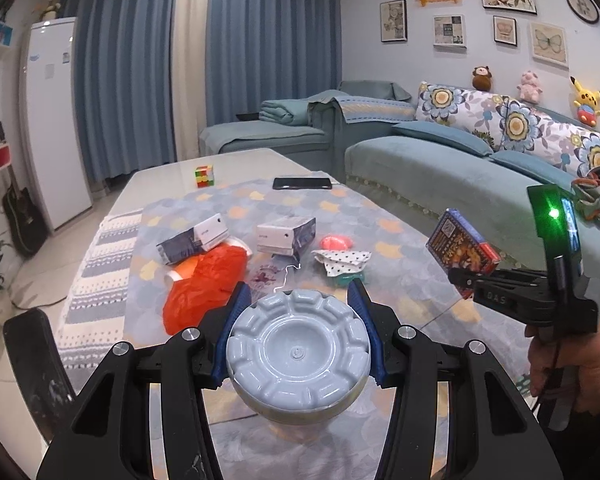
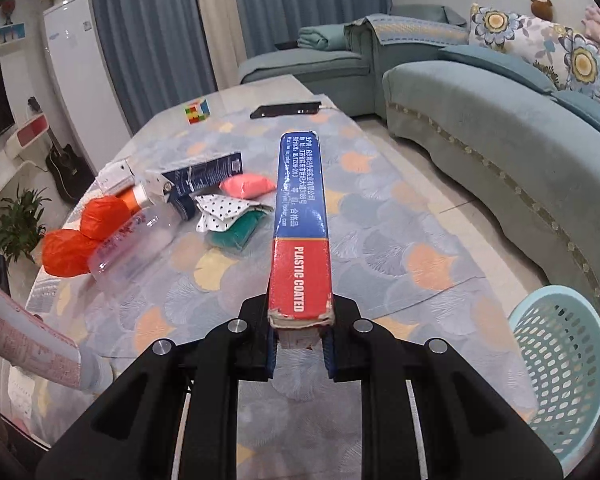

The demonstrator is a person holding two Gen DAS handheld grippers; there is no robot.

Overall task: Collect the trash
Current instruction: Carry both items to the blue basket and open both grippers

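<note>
both wrist views face down, sharing the table [image 1: 164,184].

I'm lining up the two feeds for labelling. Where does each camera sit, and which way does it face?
Left wrist: on the left gripper, facing across the table toward the curtains and sofa; its jaws grip a pale bottle, with a hand at right.
Right wrist: on the right gripper, facing likewise; its jaws are shut on the card box, with a basket at right.
Shared: Rubik's cube, phone, orange bag.
</note>
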